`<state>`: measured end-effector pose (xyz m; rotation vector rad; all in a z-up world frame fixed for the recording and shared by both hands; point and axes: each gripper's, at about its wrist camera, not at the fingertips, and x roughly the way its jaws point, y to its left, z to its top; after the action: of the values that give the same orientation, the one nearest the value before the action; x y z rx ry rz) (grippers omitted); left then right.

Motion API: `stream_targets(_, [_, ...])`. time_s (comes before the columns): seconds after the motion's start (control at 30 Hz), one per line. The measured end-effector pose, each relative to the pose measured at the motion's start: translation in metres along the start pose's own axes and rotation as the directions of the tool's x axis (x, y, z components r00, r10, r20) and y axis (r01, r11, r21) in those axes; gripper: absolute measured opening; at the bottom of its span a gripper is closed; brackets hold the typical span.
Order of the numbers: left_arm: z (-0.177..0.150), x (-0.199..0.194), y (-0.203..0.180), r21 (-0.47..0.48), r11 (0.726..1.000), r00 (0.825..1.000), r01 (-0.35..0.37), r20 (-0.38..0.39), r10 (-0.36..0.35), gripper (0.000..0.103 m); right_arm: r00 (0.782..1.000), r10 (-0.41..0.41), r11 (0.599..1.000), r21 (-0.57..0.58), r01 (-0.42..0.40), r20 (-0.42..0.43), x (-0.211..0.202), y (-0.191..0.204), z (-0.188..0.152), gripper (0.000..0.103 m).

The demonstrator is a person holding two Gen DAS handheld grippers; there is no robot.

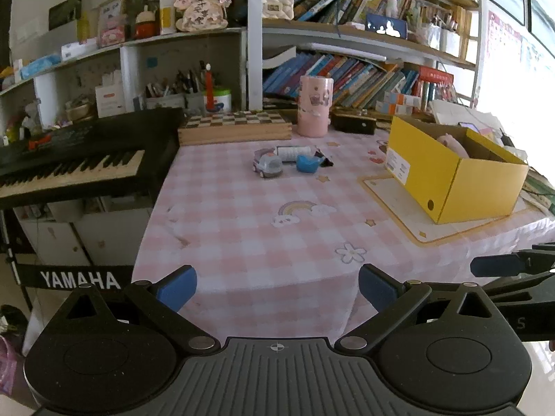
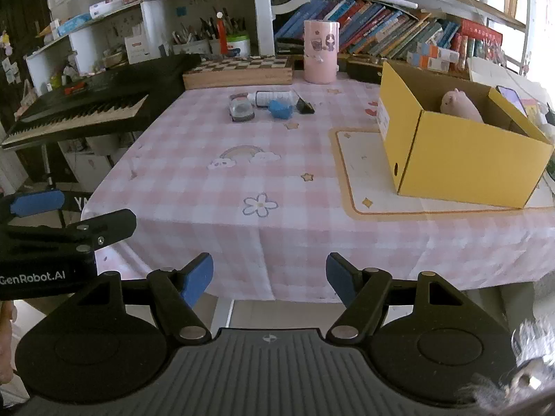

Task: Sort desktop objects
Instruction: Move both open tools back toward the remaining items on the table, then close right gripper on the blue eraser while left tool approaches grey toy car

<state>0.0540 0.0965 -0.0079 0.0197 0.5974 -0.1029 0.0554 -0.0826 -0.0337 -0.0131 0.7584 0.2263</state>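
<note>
Left view, my left gripper (image 1: pixel 277 287): fingers wide, empty.
Toys (image 1: pixel 289 161): grey car, white tube, blue piece, clustered mid-table (image 1: pixel 242 242).
Right view, my right gripper (image 2: pixel 270 275): fingers apart, empty.
Box (image 2: pixel 461 159): yellow, open, on a mat, pink plush inside.
Room: keyboard (image 2: pixel 86 111), bookshelves.

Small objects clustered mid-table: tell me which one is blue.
The blue bird-shaped toy, between the grey toy car and the black clip.
</note>
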Motion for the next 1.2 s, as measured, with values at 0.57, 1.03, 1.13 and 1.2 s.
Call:
stream_targets(0.57, [0.011, 0.022, 0.008, -0.019, 1.0, 1.0, -0.016, -0.009, 0.016, 0.101, 1.0, 0.006, 1.0, -0.021, -0.006, -0.001, 0.02, 0.002, 0.017, 0.07])
stream_targets(1.03, [0.043, 0.079, 0.009, -0.035, 0.998, 0.998, -0.059, -0.039, 0.058, 0.101, 0.999, 0.042, 0.998, -0.037, -0.043, -0.028, 0.077, -0.018, 0.064, 0.07])
stream_targets(1.13, [0.05, 0.092, 0.008, -0.048, 0.997, 0.997, -0.062, -0.046, 0.06, 0.101, 0.998, 0.044, 0.998, -0.045, -0.046, -0.034, 0.088, -0.024, 0.075, 0.07])
stream_targets(1.2, [0.055, 0.1, 0.007, -0.058, 0.996, 0.997, -0.064, -0.051, 0.061, 0.101, 0.998, 0.044, 0.998, -0.052, -0.046, -0.038, 0.095, -0.028, 0.082, 0.071])
